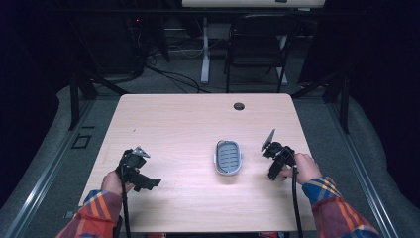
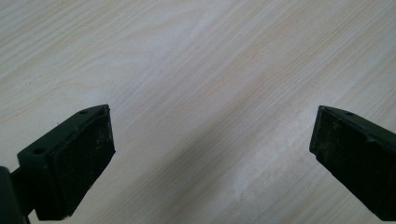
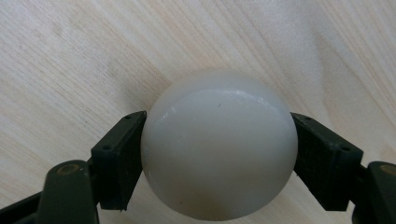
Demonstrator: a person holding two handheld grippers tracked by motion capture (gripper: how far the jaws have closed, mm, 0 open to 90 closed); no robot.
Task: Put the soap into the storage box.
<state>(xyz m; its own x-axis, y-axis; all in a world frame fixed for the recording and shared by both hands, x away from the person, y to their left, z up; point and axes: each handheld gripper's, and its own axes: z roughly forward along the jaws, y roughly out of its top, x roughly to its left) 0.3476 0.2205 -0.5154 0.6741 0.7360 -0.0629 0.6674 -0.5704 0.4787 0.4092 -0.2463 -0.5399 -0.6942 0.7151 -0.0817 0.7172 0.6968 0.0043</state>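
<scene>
Pale wood grain runs across the worktop, where a person in plaid sleeves holds a gripper in each hand. In the right gripper view, the right gripper is clamped on a smooth, off-white ball: one black jaw presses each side of it, and the ball bulges out above and below them, with the wood just behind it. In the high view the right gripper sits at the worktop's right side, the right hand behind it, and the ball cannot be made out there.

To the inner side of the right gripper, near it but apart, lies a small grey oval tray with a ribbed, darker inside. It lies between the two grippers, closer to the right one.

In the left gripper view the left gripper stands wide open, its two black pads far apart with bare wood between and beyond them, nothing held. In the high view the left gripper is well apart from the tray, the left hand gripping it at the near left of the worktop.

A dark round hole marks the far edge of the worktop, and a black chair stands on the floor past it.
</scene>
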